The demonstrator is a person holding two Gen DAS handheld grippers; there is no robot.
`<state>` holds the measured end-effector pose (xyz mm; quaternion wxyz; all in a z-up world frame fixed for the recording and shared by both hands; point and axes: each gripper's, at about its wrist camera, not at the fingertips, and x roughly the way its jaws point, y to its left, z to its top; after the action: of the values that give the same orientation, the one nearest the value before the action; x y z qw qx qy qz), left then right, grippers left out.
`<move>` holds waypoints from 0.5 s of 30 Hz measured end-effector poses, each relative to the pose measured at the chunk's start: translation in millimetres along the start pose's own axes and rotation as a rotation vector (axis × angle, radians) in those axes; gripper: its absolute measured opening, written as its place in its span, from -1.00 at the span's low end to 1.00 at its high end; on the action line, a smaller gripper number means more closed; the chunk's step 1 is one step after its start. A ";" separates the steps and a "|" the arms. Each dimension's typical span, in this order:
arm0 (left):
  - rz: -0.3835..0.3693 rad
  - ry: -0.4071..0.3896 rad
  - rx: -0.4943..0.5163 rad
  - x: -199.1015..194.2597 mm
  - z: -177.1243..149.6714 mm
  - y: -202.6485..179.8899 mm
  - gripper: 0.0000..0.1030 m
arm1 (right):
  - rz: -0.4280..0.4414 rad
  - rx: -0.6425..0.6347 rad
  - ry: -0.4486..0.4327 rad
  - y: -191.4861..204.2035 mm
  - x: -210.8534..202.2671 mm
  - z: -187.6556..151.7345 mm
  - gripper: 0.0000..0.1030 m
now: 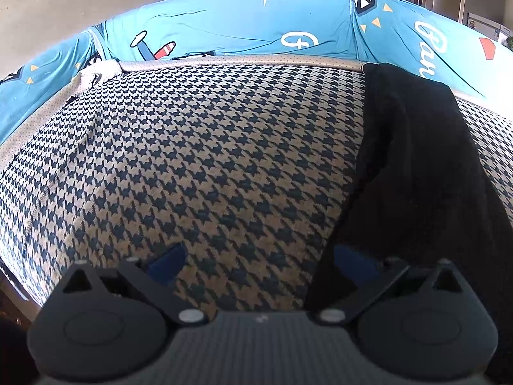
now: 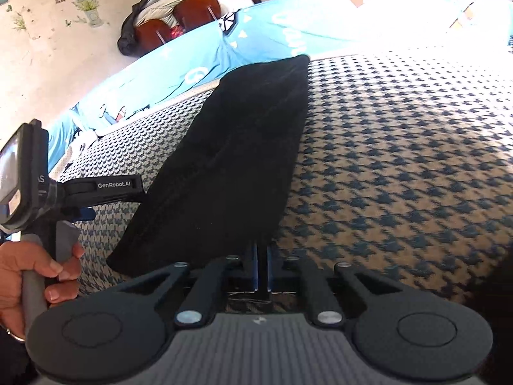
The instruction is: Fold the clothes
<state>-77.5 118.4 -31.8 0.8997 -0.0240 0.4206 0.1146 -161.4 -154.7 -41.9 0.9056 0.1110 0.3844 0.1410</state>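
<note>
A houndstooth cover [image 1: 198, 160] spreads over the bed, with a blue sheet [image 1: 231, 32] along its far edge. A black garment [image 2: 231, 160], folded into a long strip, lies on the cover. The right gripper [image 2: 260, 268] pinches its near edge, jaws together. The left gripper [image 1: 256, 256] hovers spread wide, holding nothing, gripped by a hand [image 2: 29, 276].

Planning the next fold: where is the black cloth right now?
The long black cloth lies on the houndstooth-patterned cover, stretching toward the blue printed sheet. Its near end is pinched in the right gripper, right of the open left gripper.
</note>
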 end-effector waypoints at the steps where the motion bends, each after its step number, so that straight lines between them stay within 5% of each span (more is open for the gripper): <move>1: -0.001 0.001 -0.001 0.5 0.0 -0.4 1.00 | -0.006 0.001 0.013 -1.7 1.3 -1.8 -0.86; 7: -0.033 -0.013 -0.015 -0.7 2.7 -3.5 1.00 | -0.031 0.033 0.063 -10.3 7.1 -2.9 -0.81; 15: -0.114 -0.073 0.009 -5.7 20.9 -18.9 1.00 | -0.042 0.042 -0.010 -13.3 0.1 12.0 -0.79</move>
<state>-61.0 101.8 -15.0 0.9196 -0.0398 0.3859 0.0622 -150.4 -168.2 -37.9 0.9077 0.1225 0.3850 0.1135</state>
